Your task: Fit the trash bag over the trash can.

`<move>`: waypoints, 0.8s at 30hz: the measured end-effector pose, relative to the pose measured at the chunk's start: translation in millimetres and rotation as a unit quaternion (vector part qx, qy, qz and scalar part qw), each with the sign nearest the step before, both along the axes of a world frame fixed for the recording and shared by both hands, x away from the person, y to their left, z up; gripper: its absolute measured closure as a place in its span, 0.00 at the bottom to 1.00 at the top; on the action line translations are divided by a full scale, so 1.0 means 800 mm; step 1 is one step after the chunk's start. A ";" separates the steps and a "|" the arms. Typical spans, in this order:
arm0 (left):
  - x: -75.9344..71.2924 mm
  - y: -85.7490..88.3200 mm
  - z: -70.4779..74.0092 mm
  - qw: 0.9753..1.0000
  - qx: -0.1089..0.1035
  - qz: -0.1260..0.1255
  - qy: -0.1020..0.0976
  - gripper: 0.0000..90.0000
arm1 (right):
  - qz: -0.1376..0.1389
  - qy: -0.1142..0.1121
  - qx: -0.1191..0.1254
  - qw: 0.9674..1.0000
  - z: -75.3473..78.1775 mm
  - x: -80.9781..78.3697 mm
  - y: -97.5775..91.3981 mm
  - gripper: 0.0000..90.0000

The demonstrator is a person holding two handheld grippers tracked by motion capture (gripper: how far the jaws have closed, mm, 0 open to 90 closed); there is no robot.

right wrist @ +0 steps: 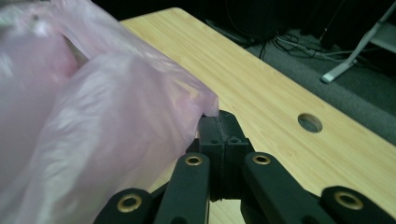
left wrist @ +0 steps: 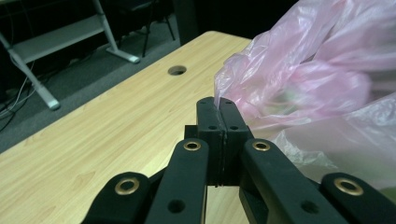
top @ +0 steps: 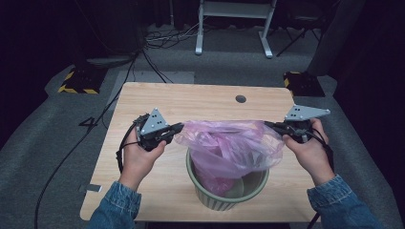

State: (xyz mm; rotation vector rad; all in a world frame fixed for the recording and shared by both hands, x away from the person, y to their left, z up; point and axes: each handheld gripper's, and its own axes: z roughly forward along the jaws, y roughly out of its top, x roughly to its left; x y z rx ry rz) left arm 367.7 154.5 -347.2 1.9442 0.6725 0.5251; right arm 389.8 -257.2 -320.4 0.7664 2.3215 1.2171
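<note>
Now the pink bag (top: 229, 145) stretches between both clamped grippers, left (top: 177, 127) and right (top: 268, 125) (over the bin (top: 228, 195)).

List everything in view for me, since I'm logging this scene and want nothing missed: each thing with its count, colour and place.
plastic bag: one, translucent pink, stretched between the two grippers above the bin, its lower part hanging inside it
bin: one, pale green, ribbed, near front edge of table
table: one, light wood, with a round hole near its far edge
frame legs: white, on the grey floor beyond the table
cables: several, black and white, on the floor at far left
left gripper: one, black, shut on the bag's left edge
right gripper: one, black, shut on the bag's right edge
sleeves: two, blue denim, bottom of high view
</note>
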 end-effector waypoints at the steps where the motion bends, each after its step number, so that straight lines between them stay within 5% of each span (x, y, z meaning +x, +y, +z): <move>1: 0.002 0.000 -0.003 1.000 0.000 0.000 0.006 1.00 | -0.002 0.003 0.000 1.000 -0.005 0.002 0.000 1.00; 10: 0.014 0.004 -0.037 0.999 0.017 0.009 0.051 1.00 | -0.016 0.038 -0.029 0.999 -0.044 0.016 -0.006 1.00; 14: 0.013 0.003 -0.047 0.998 0.015 0.002 0.054 0.99 | -0.012 0.052 -0.031 0.998 -0.055 0.012 -0.010 1.00; 16: 0.011 0.003 -0.044 0.999 0.010 0.000 0.048 0.98 | -0.011 0.044 -0.023 0.999 -0.051 0.009 -0.015 1.00; 20: 0.006 0.004 -0.035 0.999 0.006 -0.002 0.036 0.98 | -0.021 0.021 0.011 1.000 -0.025 -0.002 -0.027 0.73; 24: 0.002 0.004 -0.032 0.999 0.006 -0.002 0.032 0.98 | -0.018 -0.006 0.033 0.999 0.004 -0.018 -0.038 0.59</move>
